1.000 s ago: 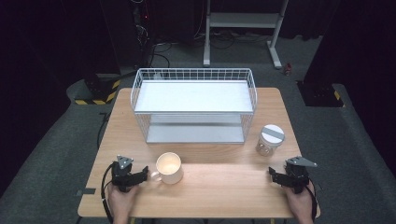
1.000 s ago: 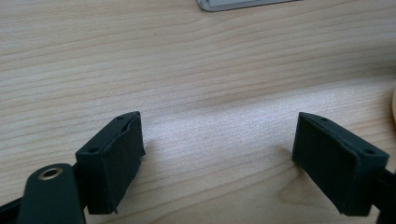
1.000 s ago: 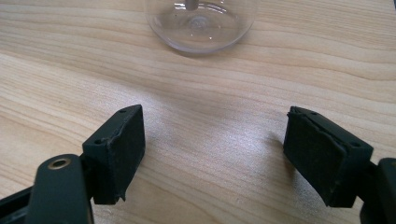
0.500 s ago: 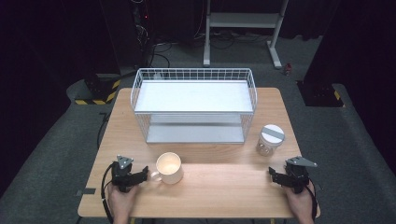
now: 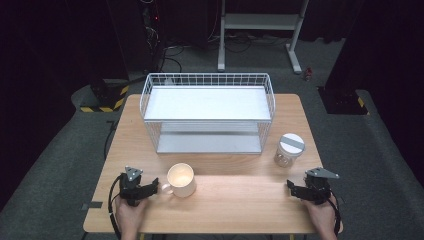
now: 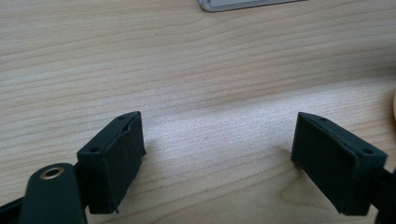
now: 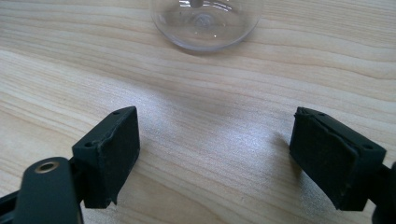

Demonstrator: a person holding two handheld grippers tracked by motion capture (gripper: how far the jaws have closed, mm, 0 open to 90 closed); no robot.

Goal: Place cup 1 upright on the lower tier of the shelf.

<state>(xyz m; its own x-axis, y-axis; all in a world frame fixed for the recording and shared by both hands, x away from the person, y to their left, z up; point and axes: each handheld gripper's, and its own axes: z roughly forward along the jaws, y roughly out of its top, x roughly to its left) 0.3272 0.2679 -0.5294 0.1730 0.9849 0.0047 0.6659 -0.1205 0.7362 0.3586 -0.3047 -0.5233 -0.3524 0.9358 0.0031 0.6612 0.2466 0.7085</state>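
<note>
Wooden worktop (image 5: 240, 200) | no change from earlier frames, nothing started | left gripper (image 5: 152, 185) jaws wide, empty, just beside cream mug (image 5: 181, 179) | right gripper (image 5: 292, 189) jaws wide, empty, near lidded glass jar (image 5: 288, 150) | wire rack (image 5: 207, 112) behind

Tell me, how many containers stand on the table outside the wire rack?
2: a cream mug near the left gripper, and a lidded clear jar right of the rack.
</note>
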